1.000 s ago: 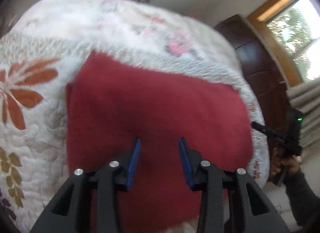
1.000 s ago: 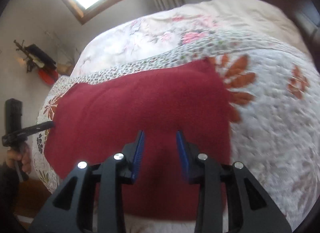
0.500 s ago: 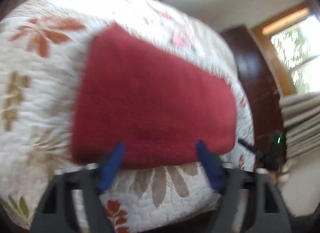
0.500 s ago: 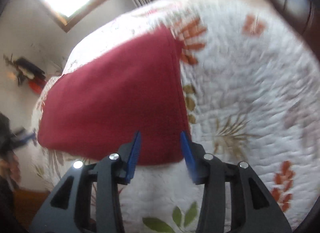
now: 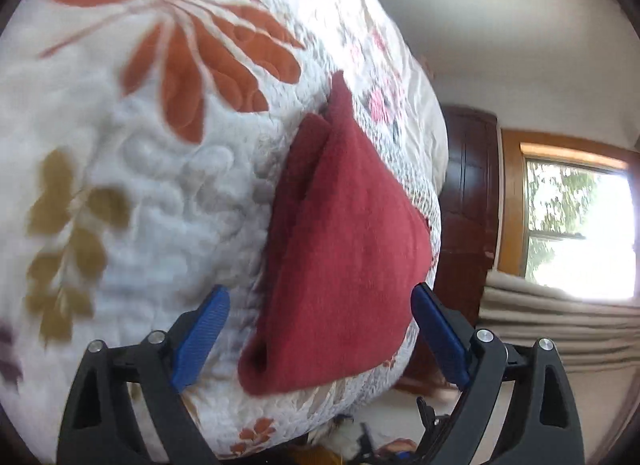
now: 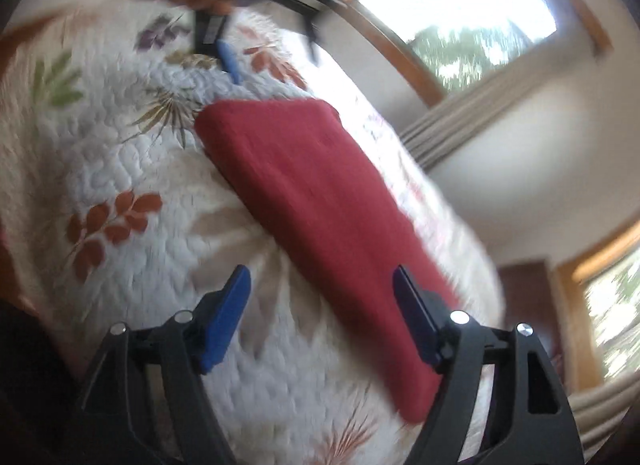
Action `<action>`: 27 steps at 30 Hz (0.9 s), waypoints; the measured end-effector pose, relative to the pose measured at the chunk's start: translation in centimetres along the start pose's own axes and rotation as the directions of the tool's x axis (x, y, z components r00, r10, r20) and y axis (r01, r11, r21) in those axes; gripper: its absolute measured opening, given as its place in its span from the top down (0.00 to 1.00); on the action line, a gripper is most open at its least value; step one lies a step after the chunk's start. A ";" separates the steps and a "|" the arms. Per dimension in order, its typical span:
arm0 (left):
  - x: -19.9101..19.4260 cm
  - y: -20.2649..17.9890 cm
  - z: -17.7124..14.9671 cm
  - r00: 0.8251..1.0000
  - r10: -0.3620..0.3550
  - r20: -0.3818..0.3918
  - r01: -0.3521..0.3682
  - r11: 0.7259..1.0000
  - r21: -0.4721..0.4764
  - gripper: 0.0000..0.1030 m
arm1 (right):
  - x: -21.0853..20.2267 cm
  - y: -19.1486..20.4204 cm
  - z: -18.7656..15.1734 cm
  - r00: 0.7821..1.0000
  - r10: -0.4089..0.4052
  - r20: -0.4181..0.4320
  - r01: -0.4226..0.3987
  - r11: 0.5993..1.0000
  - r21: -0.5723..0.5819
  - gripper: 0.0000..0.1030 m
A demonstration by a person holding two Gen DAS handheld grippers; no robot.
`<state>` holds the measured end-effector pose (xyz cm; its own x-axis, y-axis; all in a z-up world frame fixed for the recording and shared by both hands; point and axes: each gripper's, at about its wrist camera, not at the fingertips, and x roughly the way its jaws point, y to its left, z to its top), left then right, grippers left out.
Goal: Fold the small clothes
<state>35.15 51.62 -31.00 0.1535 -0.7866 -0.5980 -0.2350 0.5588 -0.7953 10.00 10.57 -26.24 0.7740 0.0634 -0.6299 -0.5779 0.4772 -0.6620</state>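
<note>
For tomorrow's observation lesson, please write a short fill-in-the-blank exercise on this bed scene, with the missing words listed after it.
1. The folded cloth is dark ____ in colour.
2. The cloth lies on a flowered ____.
3. The jaws of the left gripper and of the right gripper stand ____, holding nothing.
4. Daylight enters through a ____ beside the curtain.

Missing words: red; quilt; open; window

Bedroom, daylight pouring in

Big bed with a white floral quilt (image 5: 140, 185), dark wooden door (image 5: 468, 201), wood-framed windows (image 5: 576, 233) showing trees, beige curtains (image 6: 452, 125), plain off-white walls (image 6: 532, 161).
</note>
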 end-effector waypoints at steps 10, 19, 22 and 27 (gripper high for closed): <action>5.4 0.2 5.4 0.981 -0.097 -0.168 0.101 0.995 0.013 0.10 | 6.7 4.6 5.8 0.990 -0.104 -0.095 0.079 0.969 -0.235 0.30; 7.7 -0.7 8.4 0.964 -0.160 -0.211 0.160 0.987 -0.019 0.09 | 11.0 6.5 9.3 0.985 -0.148 -0.092 0.107 0.929 -0.354 0.27; 7.9 -0.5 9.0 0.957 -0.184 -0.223 0.176 0.983 -0.055 0.09 | 12.7 5.6 11.1 0.980 -0.162 -0.113 0.117 0.937 -0.328 0.28; 7.8 -0.1 9.0 0.949 -0.222 -0.225 0.212 0.975 -0.067 0.09 | 13.8 2.5 12.6 0.977 -0.076 -0.200 0.040 0.984 -0.174 0.82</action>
<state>45.02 47.85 -36.47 -0.0180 -0.9295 -0.3684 -0.2613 0.3601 -0.8956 22.48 23.68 -31.43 0.7479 -0.1498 -0.6467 -0.5824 0.3194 -0.7476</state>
